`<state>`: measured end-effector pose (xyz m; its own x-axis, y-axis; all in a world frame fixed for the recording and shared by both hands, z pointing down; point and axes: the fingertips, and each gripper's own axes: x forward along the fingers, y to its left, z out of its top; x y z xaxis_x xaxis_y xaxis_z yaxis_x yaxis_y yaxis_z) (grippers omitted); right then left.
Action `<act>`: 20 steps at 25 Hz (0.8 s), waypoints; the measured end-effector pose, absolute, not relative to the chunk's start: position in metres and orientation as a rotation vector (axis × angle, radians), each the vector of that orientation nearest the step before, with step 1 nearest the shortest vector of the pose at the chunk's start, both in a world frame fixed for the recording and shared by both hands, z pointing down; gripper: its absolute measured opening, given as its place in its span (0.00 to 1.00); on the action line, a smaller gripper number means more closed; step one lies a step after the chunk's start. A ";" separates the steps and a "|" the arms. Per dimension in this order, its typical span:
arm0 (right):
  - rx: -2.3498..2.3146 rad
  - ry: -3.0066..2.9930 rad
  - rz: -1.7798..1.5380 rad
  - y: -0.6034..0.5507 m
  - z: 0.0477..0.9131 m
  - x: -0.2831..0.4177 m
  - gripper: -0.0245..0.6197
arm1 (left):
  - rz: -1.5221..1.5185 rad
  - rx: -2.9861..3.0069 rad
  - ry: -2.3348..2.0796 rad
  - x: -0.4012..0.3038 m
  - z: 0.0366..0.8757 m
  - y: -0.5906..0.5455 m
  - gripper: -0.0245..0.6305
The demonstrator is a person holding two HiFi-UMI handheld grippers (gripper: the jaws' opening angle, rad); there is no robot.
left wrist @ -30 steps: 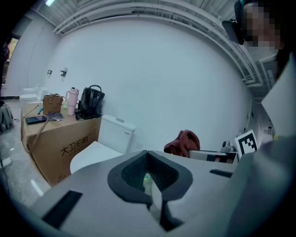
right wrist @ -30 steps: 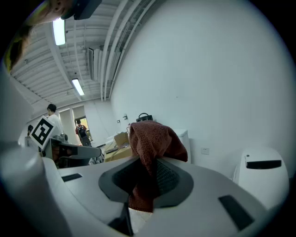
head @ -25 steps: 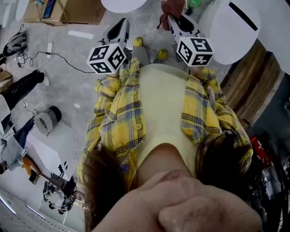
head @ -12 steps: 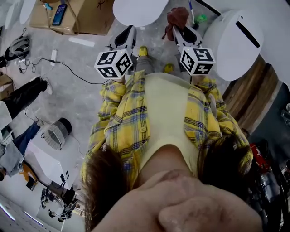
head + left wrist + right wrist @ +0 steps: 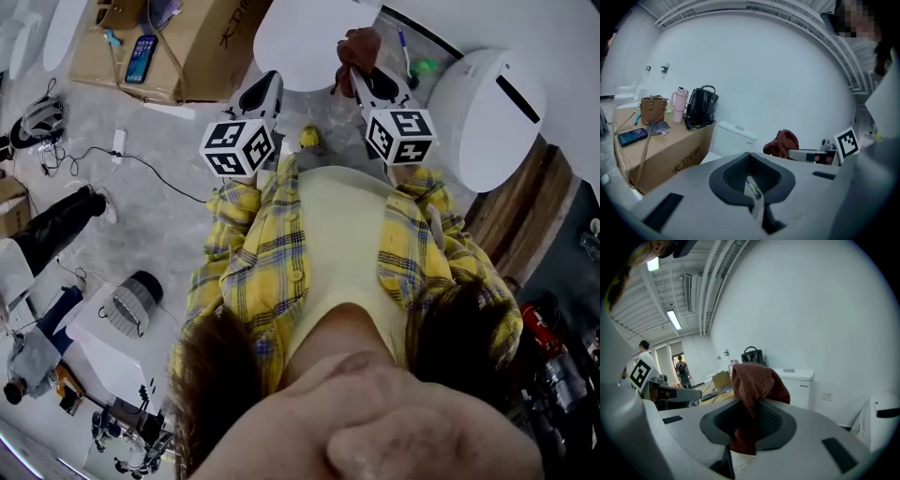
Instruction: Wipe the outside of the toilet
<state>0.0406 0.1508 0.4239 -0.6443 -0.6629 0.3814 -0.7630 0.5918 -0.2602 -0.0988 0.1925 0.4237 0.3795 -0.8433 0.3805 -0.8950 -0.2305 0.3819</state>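
Looks steeply down past a yellow plaid shirt point(image 5: 253, 262) to a grey floor point(image 5: 169, 211). Holds both tongs out in front, side by side at the upper middle of the head view. Clamps the right tongs point(image 5: 361, 73) on a rust-red cloth point(image 5: 359, 45), which in the right gripper view bunches above the pinch and hangs below it. Presses the left tongs point(image 5: 266, 82) together on nothing, with only a thin slit between them in the left gripper view. Finds the toilet point(image 5: 300, 33) at the top centre of the head view, its white oval just beyond both tips and the cloth over its right edge. Cannot tell whether cloth and toilet touch. Shows the white tank point(image 5: 733, 138) against the wall, left of centre in the left gripper view. Has a cardboard box point(image 5: 202, 47) at the upper left of the head view, just beside the toilet, carrying a phone point(image 5: 141, 58), a brown bag point(image 5: 652, 108), a pink tumbler point(image 5: 678, 105) and a black bag point(image 5: 701, 108). Catches a second white rounded fixture point(image 5: 487, 94) at the upper right.
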 end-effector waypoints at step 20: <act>1.014 -2.642 0.532 0.004 0.431 -0.018 0.18 | 0.145 2.067 -1.546 -0.126 0.438 0.070 0.05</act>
